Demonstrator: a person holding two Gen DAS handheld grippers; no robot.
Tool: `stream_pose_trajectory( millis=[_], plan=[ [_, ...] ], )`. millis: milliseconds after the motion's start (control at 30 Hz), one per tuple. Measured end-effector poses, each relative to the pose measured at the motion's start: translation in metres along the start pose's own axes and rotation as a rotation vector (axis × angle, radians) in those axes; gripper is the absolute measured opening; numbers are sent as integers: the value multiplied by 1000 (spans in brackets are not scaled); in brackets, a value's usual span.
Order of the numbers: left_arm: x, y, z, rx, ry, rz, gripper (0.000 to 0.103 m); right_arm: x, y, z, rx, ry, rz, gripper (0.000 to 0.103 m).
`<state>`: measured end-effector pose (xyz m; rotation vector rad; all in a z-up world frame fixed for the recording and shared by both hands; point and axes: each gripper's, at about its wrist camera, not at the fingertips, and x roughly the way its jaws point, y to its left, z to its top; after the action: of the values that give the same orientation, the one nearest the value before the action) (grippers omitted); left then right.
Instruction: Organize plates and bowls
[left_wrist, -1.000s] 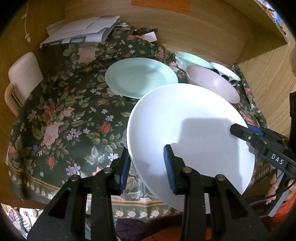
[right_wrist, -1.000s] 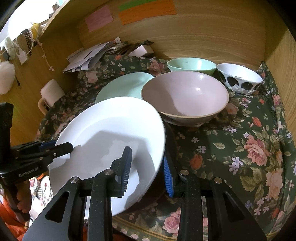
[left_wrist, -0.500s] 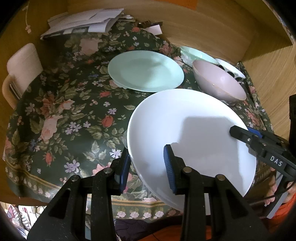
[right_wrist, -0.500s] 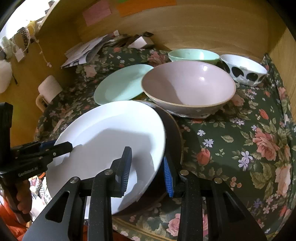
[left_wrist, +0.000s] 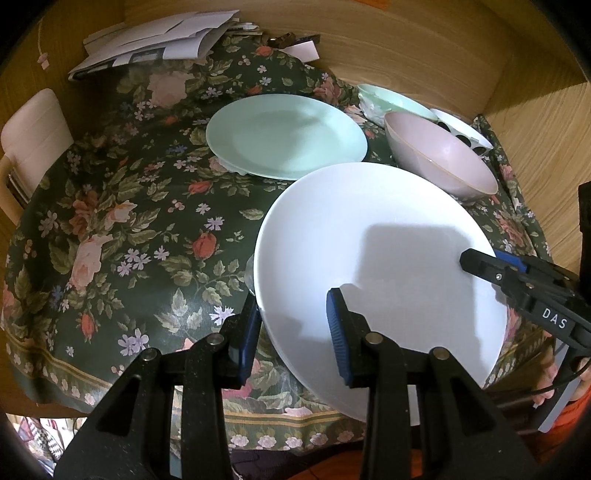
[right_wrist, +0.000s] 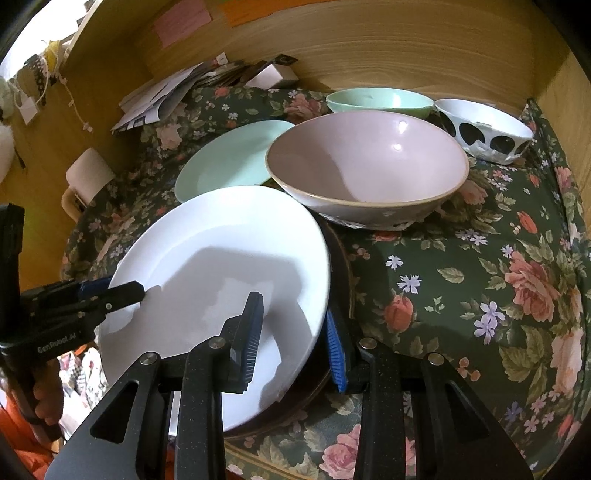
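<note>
Both grippers hold a large white plate above the near table edge. My left gripper is shut on its left rim. My right gripper is shut on its right rim; the plate shows in the right wrist view too. A dark brown plate lies beneath it. A mint plate lies farther back. A pink bowl, a mint bowl and a white bowl with black spots stand at the back right.
A floral tablecloth covers the table. Papers are piled at the back left against the wooden wall. A white mug stands at the left edge. A wooden side wall closes the right.
Both grippers have moved forward over the table with the white plate. The mint plate and the bowls appear nearer and lower in both views.
</note>
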<state>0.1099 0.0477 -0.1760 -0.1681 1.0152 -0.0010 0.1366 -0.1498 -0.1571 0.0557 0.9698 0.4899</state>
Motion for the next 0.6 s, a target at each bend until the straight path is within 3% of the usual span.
stream_pose_trajectory(
  millis=[200,400,600],
  plan=[
    [2,-1,0,10,-1,7,35,0,1,0,-26,14,-15,31],
    [5,-3,1,24,-9,9,35,-13,1,2,-69,-26,-103,32],
    [8,-6,1,37,-7,18,36,-17,-4,1,-42,-25,-114,32]
  ],
)
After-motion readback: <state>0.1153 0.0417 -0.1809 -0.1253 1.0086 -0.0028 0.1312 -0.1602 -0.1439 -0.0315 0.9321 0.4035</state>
